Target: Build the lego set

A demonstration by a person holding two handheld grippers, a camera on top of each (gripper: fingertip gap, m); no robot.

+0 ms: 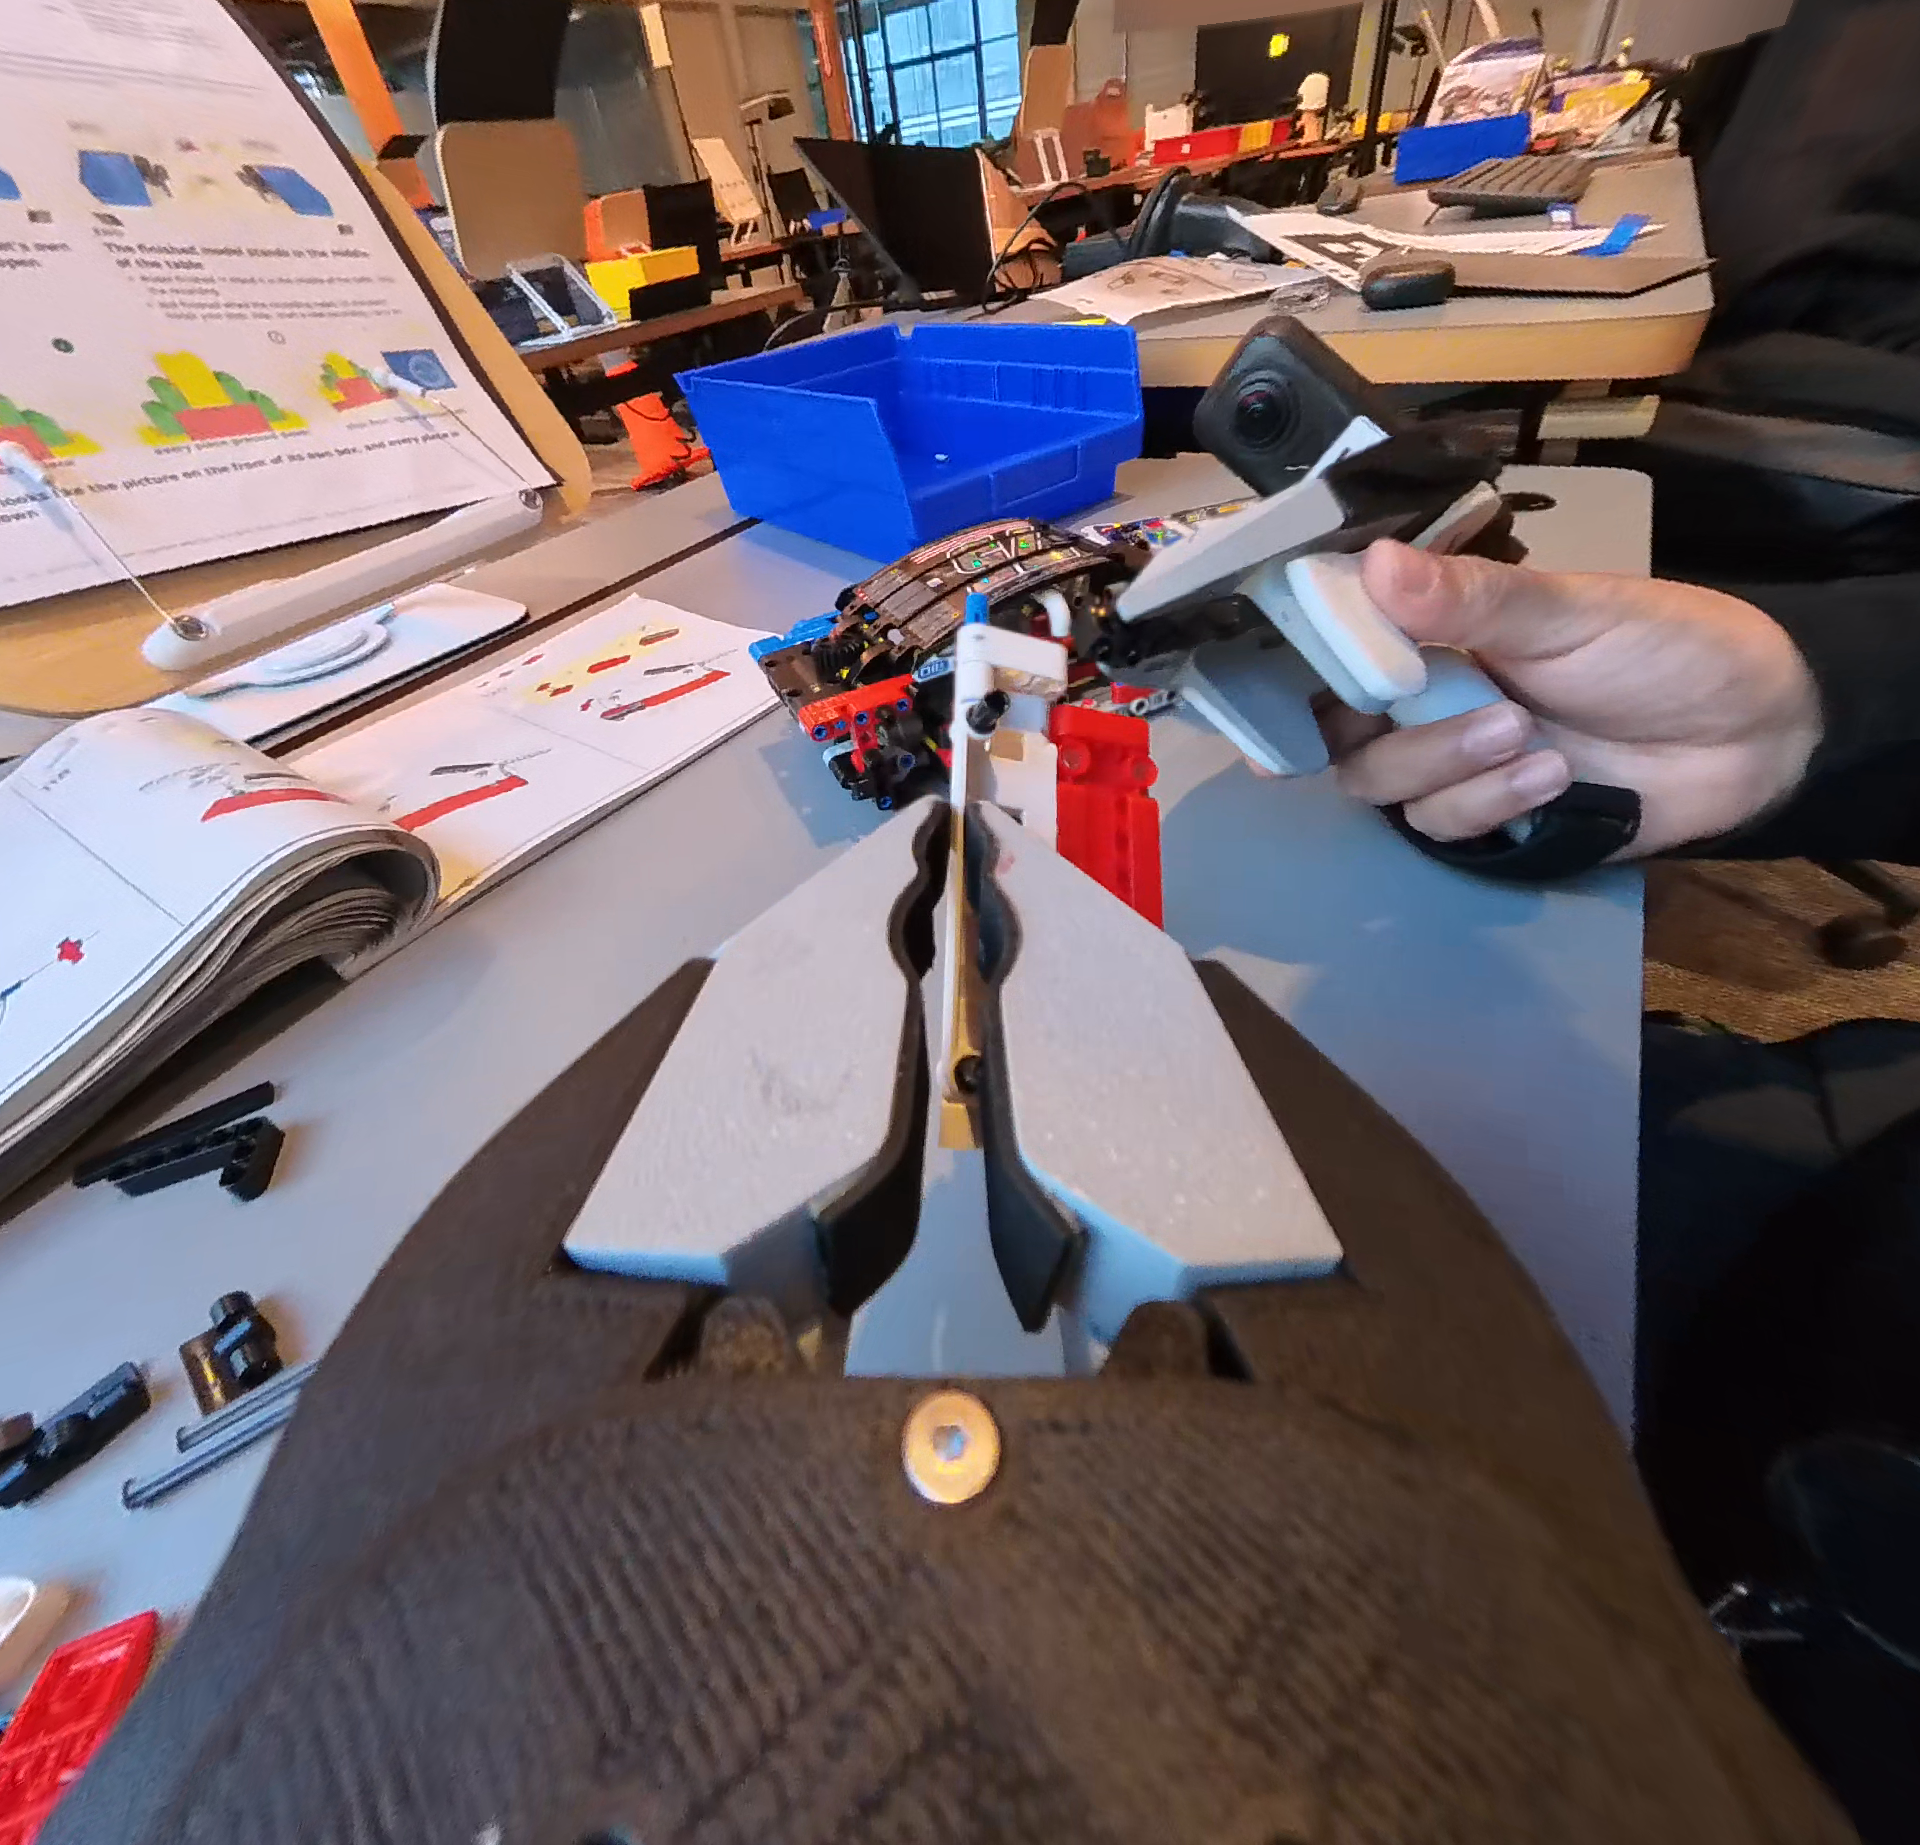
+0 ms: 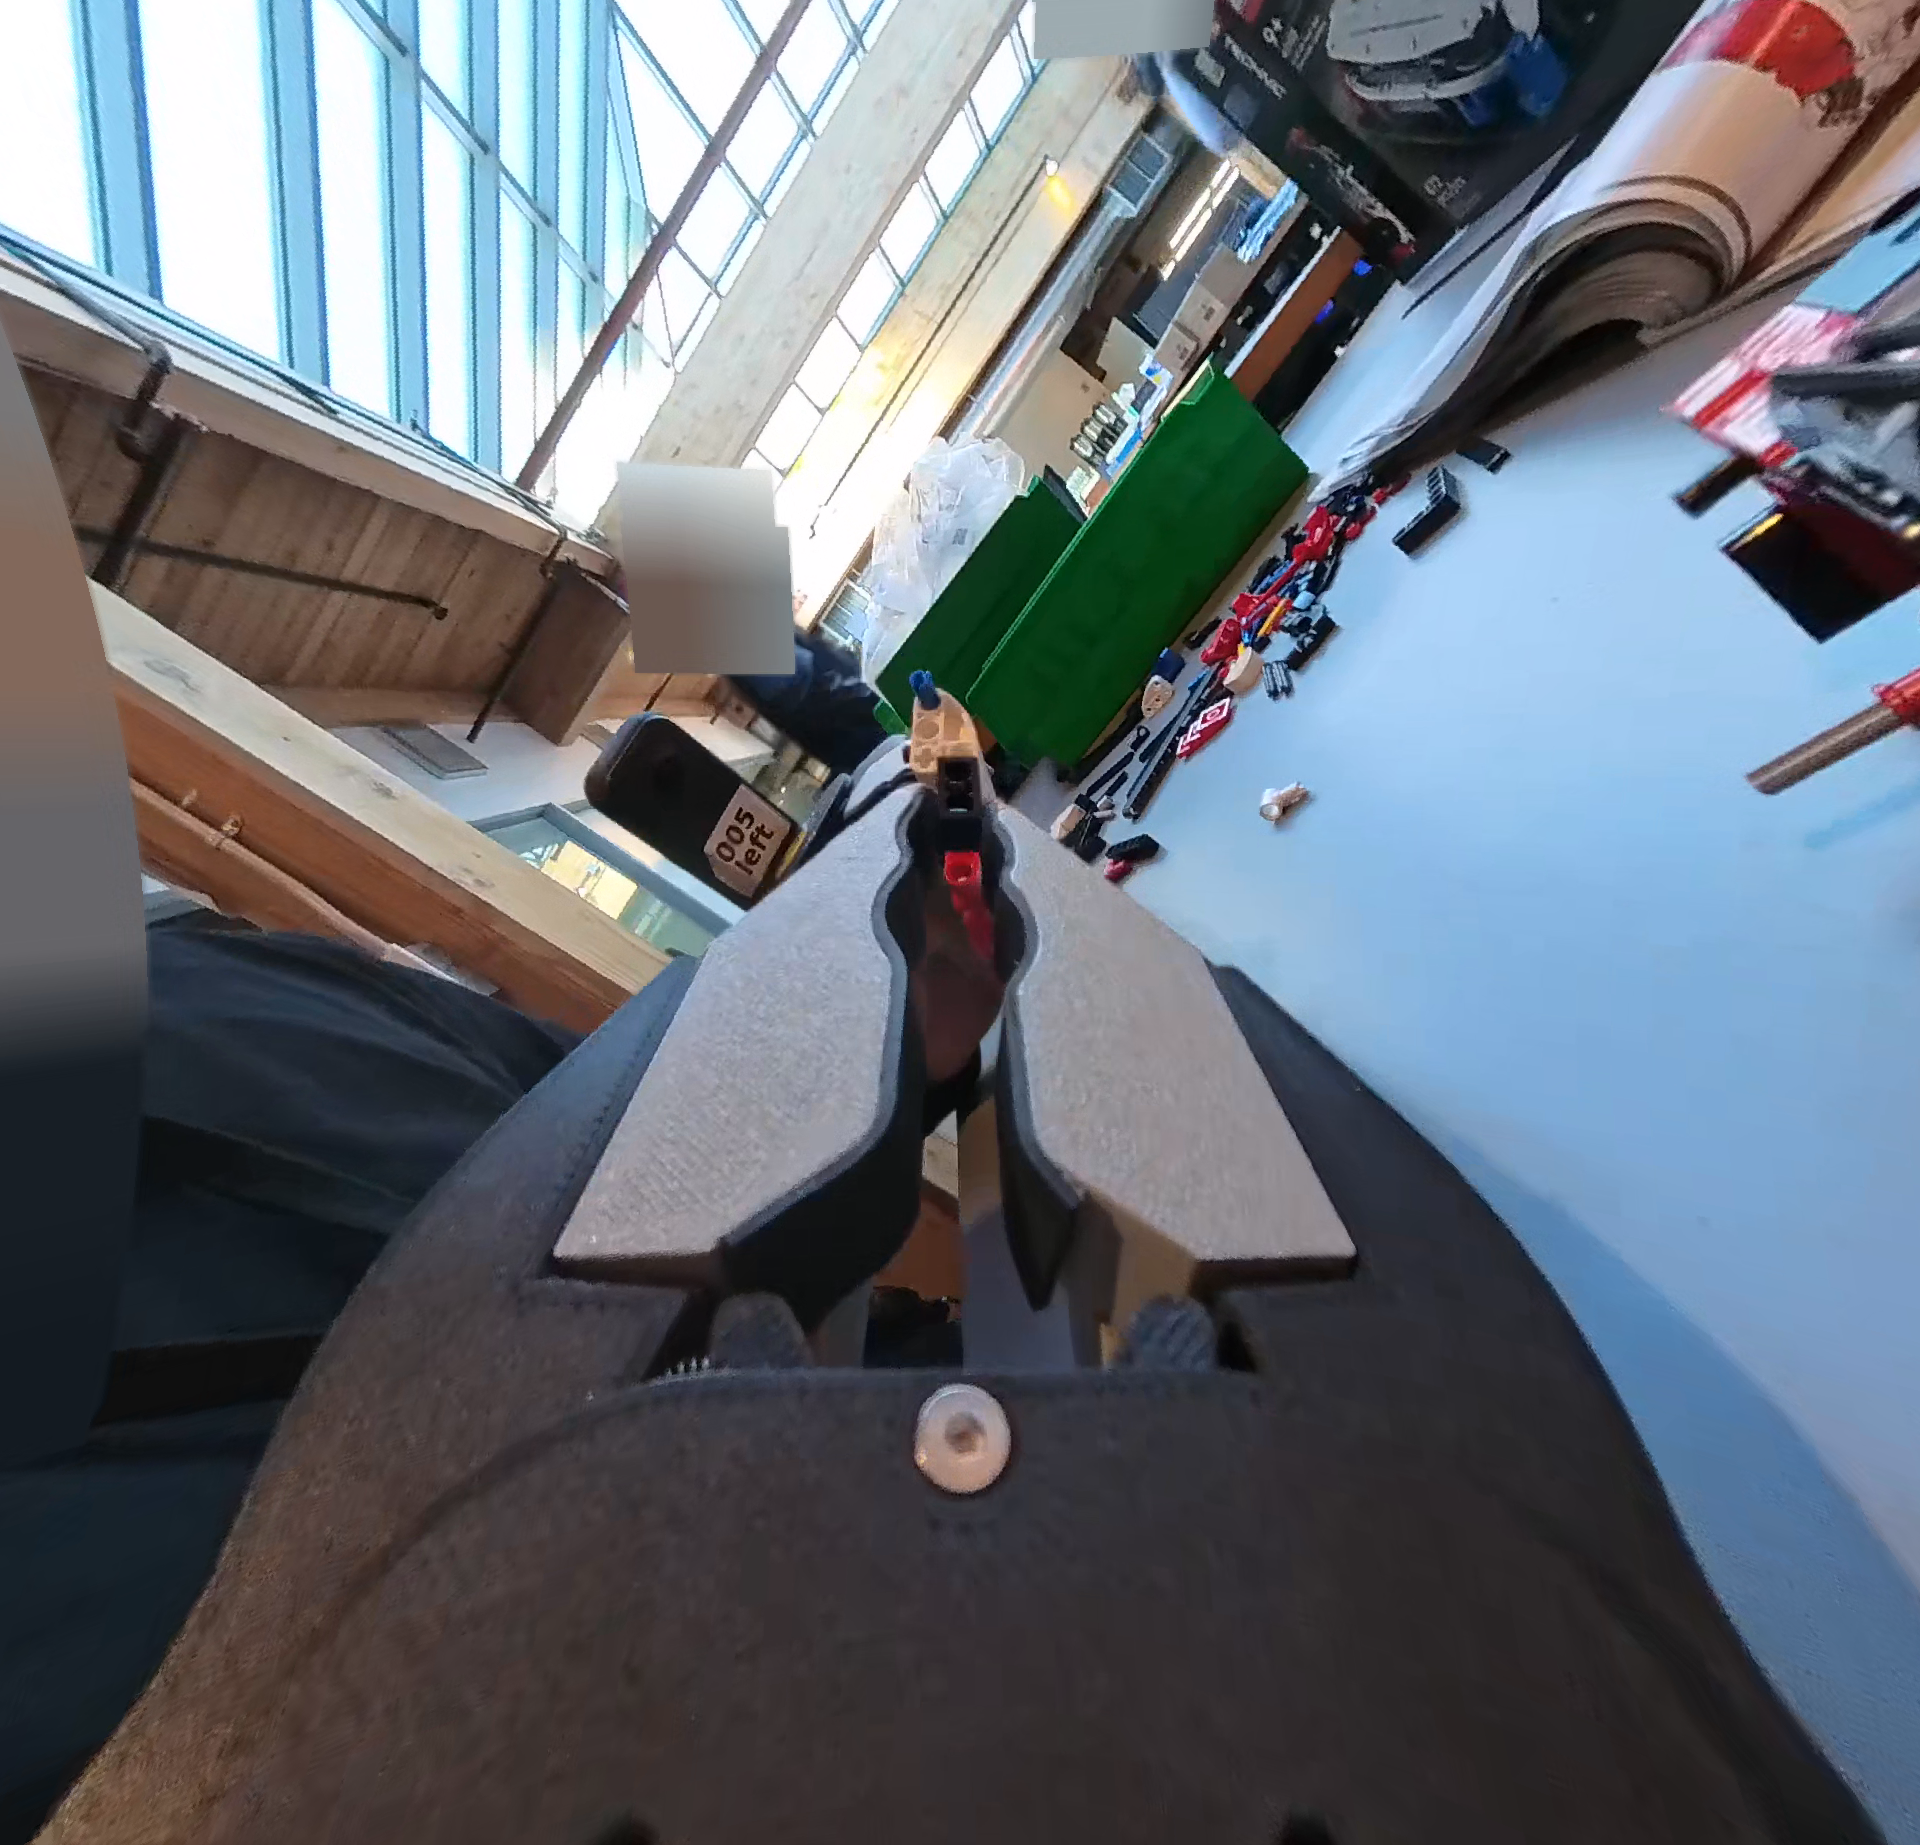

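In the left wrist view, the left gripper (image 1: 961, 839) is clamped on a white-and-tan subassembly (image 1: 987, 694), while the half-built model (image 1: 935, 642) sits on the table (image 1: 1351, 1016) beside the open manual (image 1: 312, 839). In the right wrist view, the right gripper (image 2: 961, 829) pinches a black-and-red piece (image 2: 961, 839), and many loose parts (image 2: 1247, 632) lie unused, so much building likely remains.

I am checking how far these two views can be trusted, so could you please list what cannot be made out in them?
- Left wrist view: the left gripper hides most of the beam it clamps.
- Left wrist view: the right gripper's tips vanish behind the model; its contact is hidden.
- Right wrist view: the right gripper covers most of its small red and black piece.
- Right wrist view: the loose parts are too small to identify.
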